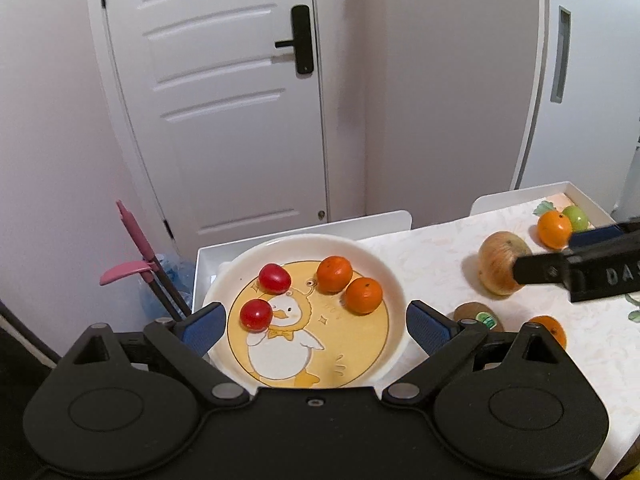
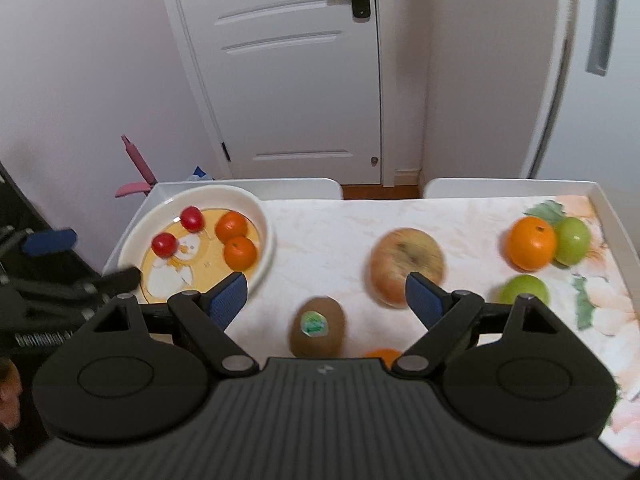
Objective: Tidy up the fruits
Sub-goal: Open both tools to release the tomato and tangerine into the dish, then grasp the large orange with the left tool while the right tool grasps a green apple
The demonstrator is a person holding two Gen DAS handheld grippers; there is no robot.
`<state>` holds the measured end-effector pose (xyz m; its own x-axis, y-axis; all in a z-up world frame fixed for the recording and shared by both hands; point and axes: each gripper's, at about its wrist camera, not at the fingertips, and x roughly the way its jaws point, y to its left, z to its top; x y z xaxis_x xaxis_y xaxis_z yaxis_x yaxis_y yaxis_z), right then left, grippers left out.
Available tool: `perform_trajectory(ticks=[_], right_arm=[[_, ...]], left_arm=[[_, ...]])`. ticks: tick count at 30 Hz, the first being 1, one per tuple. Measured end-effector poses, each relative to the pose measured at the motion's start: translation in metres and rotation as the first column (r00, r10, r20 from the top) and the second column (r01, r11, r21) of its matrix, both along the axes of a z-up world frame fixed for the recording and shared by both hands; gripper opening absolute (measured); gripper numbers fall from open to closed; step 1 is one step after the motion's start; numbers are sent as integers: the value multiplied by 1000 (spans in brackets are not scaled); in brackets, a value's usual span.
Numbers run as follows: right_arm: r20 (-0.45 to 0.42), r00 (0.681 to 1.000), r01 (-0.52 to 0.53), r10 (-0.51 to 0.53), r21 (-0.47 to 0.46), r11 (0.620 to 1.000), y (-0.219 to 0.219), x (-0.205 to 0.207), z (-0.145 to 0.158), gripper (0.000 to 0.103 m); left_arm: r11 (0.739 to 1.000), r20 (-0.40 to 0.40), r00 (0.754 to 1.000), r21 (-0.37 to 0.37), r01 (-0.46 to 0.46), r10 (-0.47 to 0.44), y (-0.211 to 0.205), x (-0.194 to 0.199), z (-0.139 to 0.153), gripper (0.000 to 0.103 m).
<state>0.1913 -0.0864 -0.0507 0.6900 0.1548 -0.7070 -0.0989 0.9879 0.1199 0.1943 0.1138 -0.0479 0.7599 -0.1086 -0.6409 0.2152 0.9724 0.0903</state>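
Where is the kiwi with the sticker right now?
In the right wrist view the kiwi lies on the table between the open right gripper's fingers, with the large apple behind it to the right.

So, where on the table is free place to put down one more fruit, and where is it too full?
Bare tablecloth lies between the plate and the big apple, up to the far edge. The right end is crowded: orange touching a green apple, another green apple nearer. The kiwi fills the near middle.
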Motion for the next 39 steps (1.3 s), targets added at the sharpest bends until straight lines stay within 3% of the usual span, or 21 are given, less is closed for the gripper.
perform_trajectory(ticks=[9,16,29,39], right_arm=[[7,999,-32,32,-5,999,-61,-37,-10,101],[13,998,-53,54,-49,997,-110,-49,-25,101],[20,992,-126,127,-60,990,-180,-17,-60,101],[17,984,-178,179,-45,983,-194,10,-89,101]], left_arm=[[993,31,992,8,-121,121,-35,-39,15,99],[987,22,986,3,-163,163,-76,-62,3,100],[989,2,989,5,-149,149,-164,-61,-39,100],[991,-27,991,7,-134,134,-202,-49,-76,99]])
